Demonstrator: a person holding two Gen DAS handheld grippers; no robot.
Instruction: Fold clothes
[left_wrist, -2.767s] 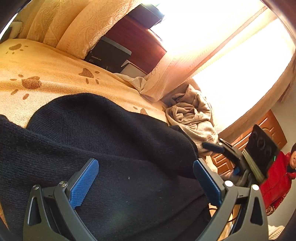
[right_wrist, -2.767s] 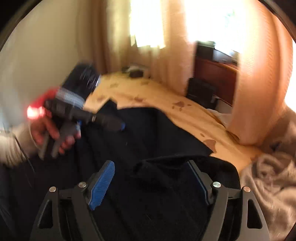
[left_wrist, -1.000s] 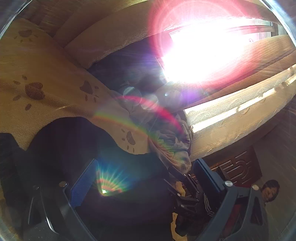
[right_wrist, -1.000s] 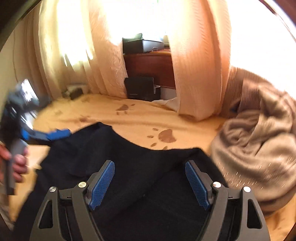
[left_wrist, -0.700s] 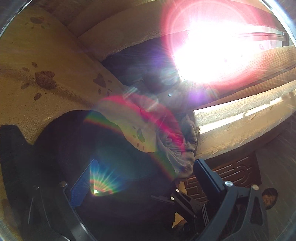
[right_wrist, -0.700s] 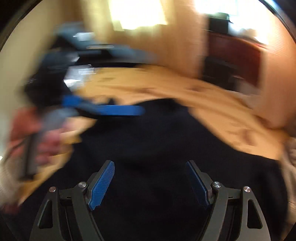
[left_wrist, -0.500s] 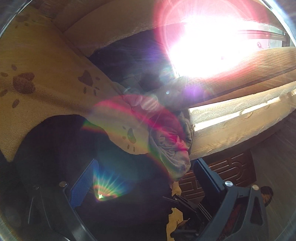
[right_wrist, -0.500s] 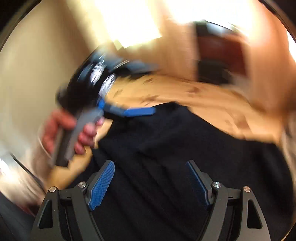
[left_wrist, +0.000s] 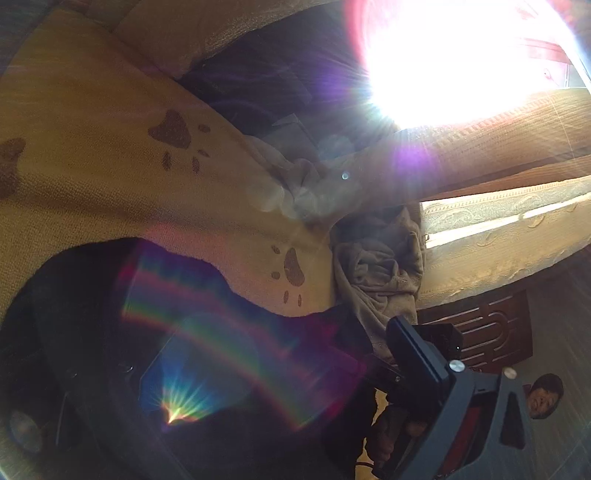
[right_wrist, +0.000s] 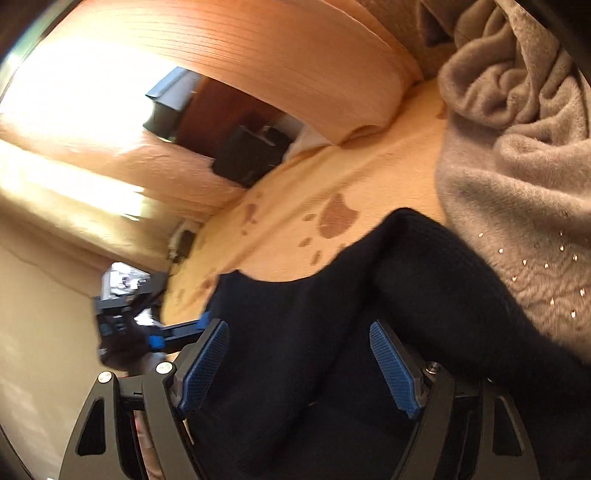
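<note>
Since a second ago the right wrist view has rolled hard over: the grey garment that sat at the right edge of the picture now fills its upper right corner, and the curtain sweeps across the top. The right gripper (right_wrist: 299, 363) hangs low over the black knit sweater (right_wrist: 317, 332) with its jaws spread wide — both blue pads (right_wrist: 202, 365) are bare, the knit lying under and between them without being pinched. The sweater lies on the yellow bedspread (right_wrist: 388, 162) (the one printed with brown paw marks), one rounded fold of it rising toward the grey garment (right_wrist: 517, 158), which touches its far edge in a crumpled heap dotted with small sparkles.

At the left of that view the left gripper (right_wrist: 192, 326) shows in blur, reaching in over the sweater's edge.

From the left wrist view, sun glare from the window (left_wrist: 461, 55) washes out most of the scene. The sweater (left_wrist: 92, 314) is a dark mass at the bottom, the bedspread (left_wrist: 92, 129) beyond it, the grey garment (left_wrist: 376, 273) bunched by the curtain (left_wrist: 498, 229). One finger (left_wrist: 417, 354) stands clear at the right, the other is faint behind the flare; they look well apart, nothing pinched.
</note>
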